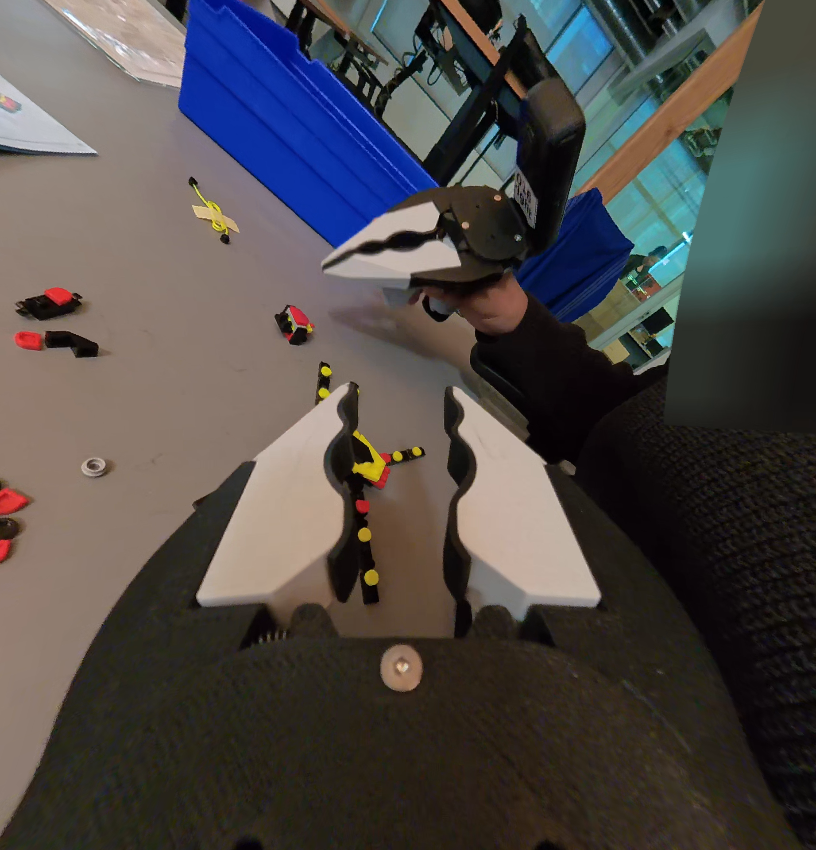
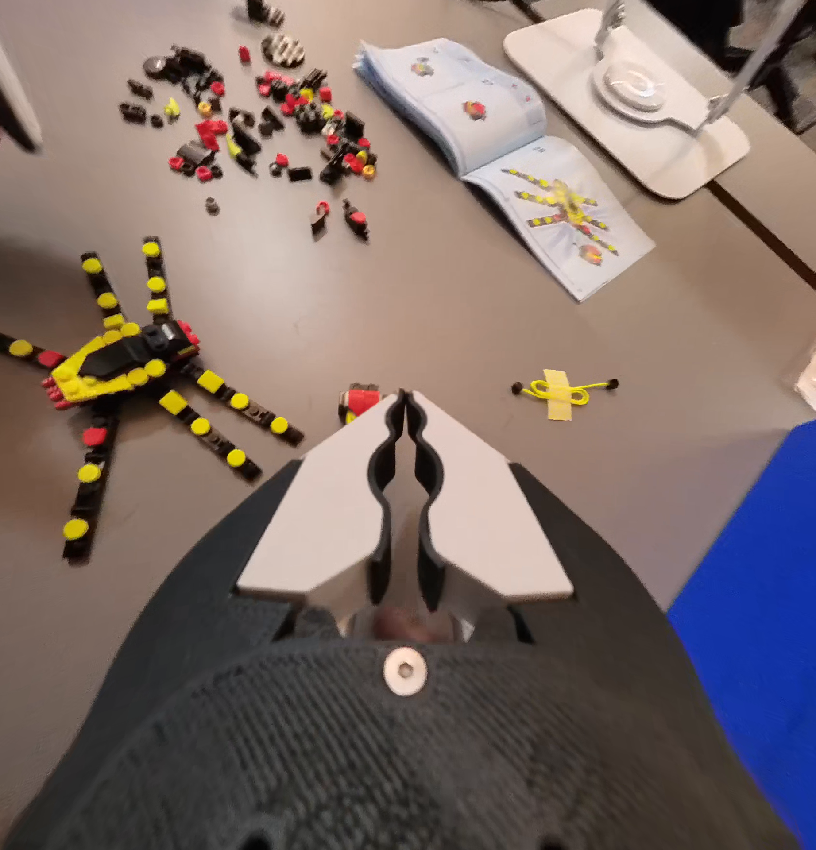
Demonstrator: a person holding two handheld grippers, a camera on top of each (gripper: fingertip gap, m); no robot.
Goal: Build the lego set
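Observation:
A black spider model with yellow and red studs (image 2: 116, 363) lies flat on the grey table (image 2: 442, 299). In the left wrist view it (image 1: 369, 467) shows below and between the fingers of my left gripper (image 1: 399, 395), which is open and empty above it. My right gripper (image 2: 403, 396) is shut with nothing between its jaws. It hovers just right of a small red and black sub-assembly (image 2: 357, 401), which also shows in the left wrist view (image 1: 295, 324). The right gripper also shows there (image 1: 332, 264), held in a hand above the table.
A pile of loose black, red and yellow pieces (image 2: 268, 115) lies at the far side. An open instruction booklet (image 2: 511, 152), a white stand base (image 2: 626, 106), a taped yellow string (image 2: 562, 391) and a blue bin (image 2: 764, 598) are nearby. More loose pieces (image 1: 47, 303) and a grey ring (image 1: 93, 467) lie to the left. The grippers' ends are close to 15 cm from one another.

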